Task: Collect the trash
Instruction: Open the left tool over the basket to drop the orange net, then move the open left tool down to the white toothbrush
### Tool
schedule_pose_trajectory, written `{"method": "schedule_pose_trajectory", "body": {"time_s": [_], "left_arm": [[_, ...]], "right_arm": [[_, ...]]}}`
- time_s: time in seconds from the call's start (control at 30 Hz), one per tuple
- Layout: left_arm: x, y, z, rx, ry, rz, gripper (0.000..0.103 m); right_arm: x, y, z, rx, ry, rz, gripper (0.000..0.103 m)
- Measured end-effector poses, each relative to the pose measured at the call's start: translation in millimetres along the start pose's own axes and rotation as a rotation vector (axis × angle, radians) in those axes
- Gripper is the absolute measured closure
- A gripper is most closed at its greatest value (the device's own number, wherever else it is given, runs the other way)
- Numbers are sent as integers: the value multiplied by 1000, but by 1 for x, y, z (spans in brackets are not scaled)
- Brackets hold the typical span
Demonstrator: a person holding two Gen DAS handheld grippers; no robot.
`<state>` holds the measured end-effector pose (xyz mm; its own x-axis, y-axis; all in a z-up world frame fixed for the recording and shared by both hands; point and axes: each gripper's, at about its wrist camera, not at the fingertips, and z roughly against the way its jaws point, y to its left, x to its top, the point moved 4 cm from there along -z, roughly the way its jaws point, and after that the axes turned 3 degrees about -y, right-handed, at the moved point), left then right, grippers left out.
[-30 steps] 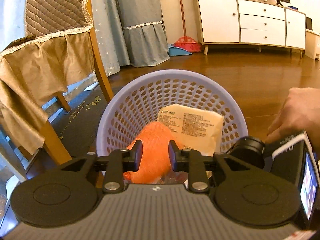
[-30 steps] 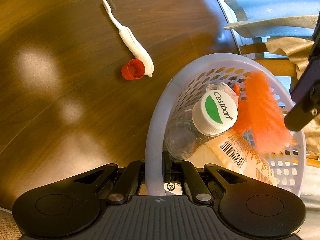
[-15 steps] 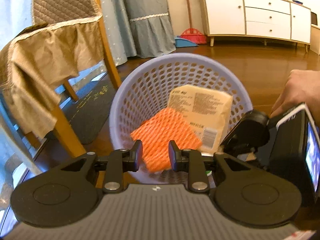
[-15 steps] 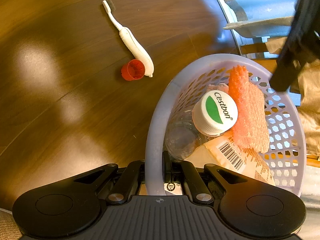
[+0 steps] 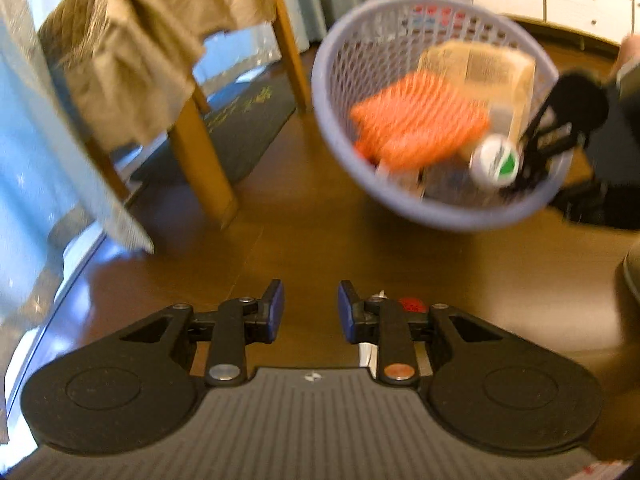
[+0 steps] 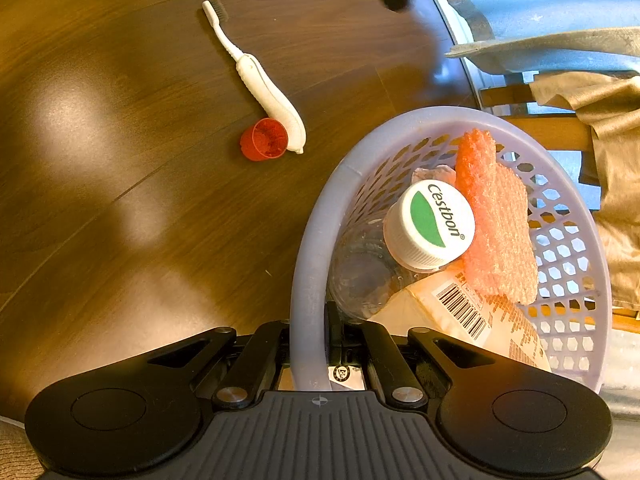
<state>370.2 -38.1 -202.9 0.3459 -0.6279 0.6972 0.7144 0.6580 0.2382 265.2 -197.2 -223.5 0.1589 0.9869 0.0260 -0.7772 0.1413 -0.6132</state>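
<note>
Basket (image 6: pixel 312 248) pinched at the rim by the right gripper (image 6: pixel 310 344), left gripper (image 5: pixel 310 308) free with jaws apart and empty.
Toothbrush (image 6: pixel 256 76) and red cup (image 6: pixel 264 144) lie touching on the wood floor, near the basket. Risk, I'd say: the bottle (image 6: pixel 428 226), orange mesh (image 6: pixel 496 220) and packet (image 6: pixel 472 312) load that single-point rim hold, so any tilt could spill them.

Left gripper (image 5: pixel 311 307) open, empty; basket (image 5: pixel 328 92) (blurred) beyond.
</note>
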Motion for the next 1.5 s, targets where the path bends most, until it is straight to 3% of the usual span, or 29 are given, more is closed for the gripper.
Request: {"method": "schedule_pose_trajectory", "body": {"time_s": [0.37, 0.9, 1.5], "left_arm": [[-41, -5, -19, -29, 81, 43, 74], [-58, -27, -45, -69, 165, 52, 66], [-64, -28, -56, -77, 182, 56, 59]], "right_arm": [[0, 0, 0, -1, 0, 0, 103], [0, 0, 0, 1, 0, 1, 103], [-1, 1, -1, 1, -2, 2, 103]]}}
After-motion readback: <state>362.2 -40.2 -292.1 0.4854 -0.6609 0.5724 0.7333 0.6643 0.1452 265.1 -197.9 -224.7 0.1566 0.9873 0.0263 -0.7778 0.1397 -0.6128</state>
